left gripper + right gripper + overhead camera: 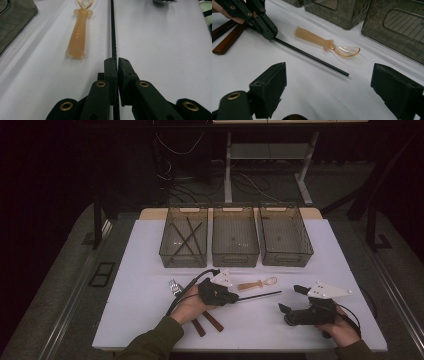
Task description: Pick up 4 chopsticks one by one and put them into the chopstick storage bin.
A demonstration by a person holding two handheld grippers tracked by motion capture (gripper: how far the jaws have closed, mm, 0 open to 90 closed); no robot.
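Black stick (113, 30) sits pinched at one end by the left claw (117, 61), its jaws pressed tight on it. The stick lies flat on the white table (150, 320) and points away from that claw. Just beside it lies an orange see-through spoon (77, 35). The right claw (328, 85) rests near the stick's far end with its jaws spread wide and nothing in them. Farther back stand three grey bins (235, 255); the left bin holds more sticks (186, 237).
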